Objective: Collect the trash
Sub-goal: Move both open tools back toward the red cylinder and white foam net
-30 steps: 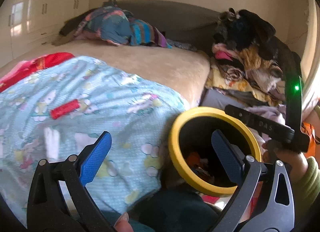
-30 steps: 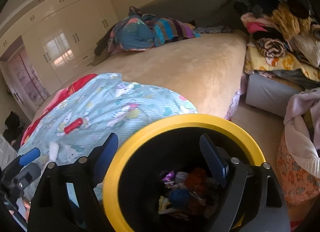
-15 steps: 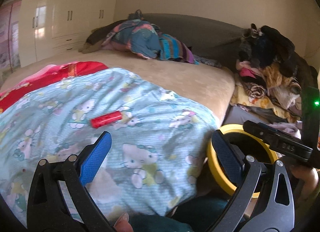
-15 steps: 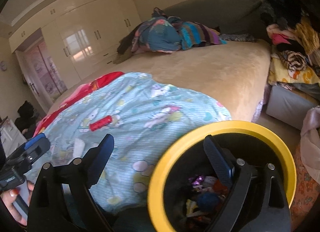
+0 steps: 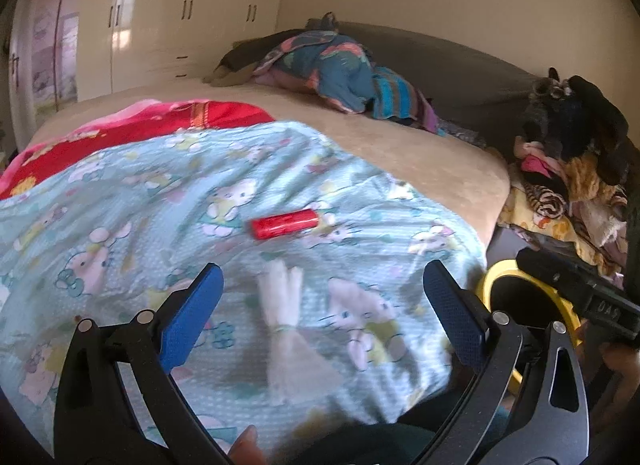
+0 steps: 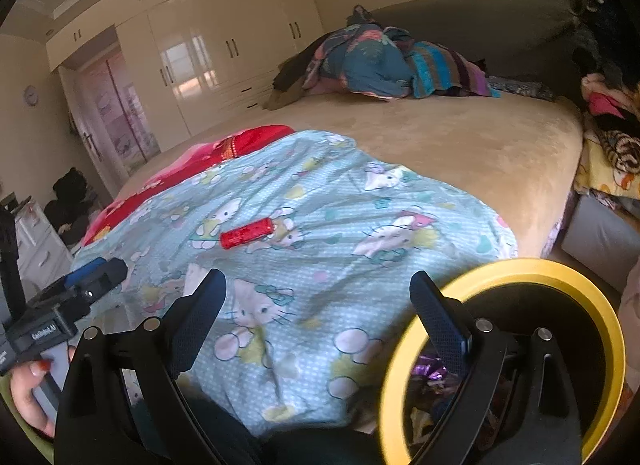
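Note:
A red wrapper (image 5: 285,223) lies on the light blue cartoon blanket (image 5: 160,193), also in the right wrist view (image 6: 247,232). A white crumpled tissue (image 5: 282,305) lies nearer, between the fingers of my open, empty left gripper (image 5: 320,305); only its edge (image 6: 194,275) shows in the right wrist view. My right gripper (image 6: 318,301) is open and empty above the blanket's near edge. The yellow-rimmed black bin (image 6: 520,269) with trash inside stands at the bed's right side, seen smaller in the left wrist view (image 5: 496,277).
A heap of clothes (image 5: 344,73) lies at the far end of the beige bed (image 6: 460,137). More clothes (image 5: 568,177) are piled to the right. A red blanket (image 5: 152,125) lies at the left. Cream wardrobes (image 6: 208,49) line the far wall.
Both grippers have swung left from over the bin toward the blanket. The red wrapper and tissue now sit nearer the middle of both views. Both grippers stay open.

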`<state>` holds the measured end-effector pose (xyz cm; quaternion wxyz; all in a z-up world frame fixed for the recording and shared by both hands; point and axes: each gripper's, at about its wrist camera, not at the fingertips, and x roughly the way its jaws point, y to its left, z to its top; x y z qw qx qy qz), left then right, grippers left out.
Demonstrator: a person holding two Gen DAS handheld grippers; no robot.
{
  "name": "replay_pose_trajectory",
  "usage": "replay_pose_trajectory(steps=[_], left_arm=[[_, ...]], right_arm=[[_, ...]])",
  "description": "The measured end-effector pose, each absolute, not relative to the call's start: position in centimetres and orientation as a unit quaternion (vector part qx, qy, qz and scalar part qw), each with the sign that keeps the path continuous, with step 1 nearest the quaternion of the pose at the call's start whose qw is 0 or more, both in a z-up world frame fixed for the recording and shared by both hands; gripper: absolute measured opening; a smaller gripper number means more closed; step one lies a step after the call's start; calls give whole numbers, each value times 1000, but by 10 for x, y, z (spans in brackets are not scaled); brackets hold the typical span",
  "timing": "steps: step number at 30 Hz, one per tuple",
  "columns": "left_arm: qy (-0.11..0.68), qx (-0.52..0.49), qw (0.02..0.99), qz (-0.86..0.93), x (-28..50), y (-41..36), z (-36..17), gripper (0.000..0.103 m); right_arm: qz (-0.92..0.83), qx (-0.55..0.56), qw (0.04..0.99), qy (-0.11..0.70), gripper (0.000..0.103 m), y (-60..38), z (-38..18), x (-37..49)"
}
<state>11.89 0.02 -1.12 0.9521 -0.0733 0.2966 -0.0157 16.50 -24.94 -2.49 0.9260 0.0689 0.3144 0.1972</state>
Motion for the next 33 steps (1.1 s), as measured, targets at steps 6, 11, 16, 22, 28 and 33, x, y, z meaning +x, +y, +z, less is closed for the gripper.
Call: replay_pose_trajectory(steps=[6,11,16,22,28,33], left_arm=[[324,-91,942,-4,119,26,-26,92],[340,-103,935,-9,117,39,-38,92],[346,-104,932,-10,116,47,-45,92],[362,-116,925,-16,119,57,-58,92],[378,-122,917,-46,122,54,-70,80],[397,-125,905,-86,125,44,-82,61]], right_arm=[[208,61,922,320,92,-224,-25,179],[217,56,917,329,93,-198,-29,196],[215,50,913,344,93,-170,-38,217],[205,39,909,362,94,-140,-55,244],[197,41,899,389,94,-116,-76,277],[193,43,890,411,94,-97,-91,300]])
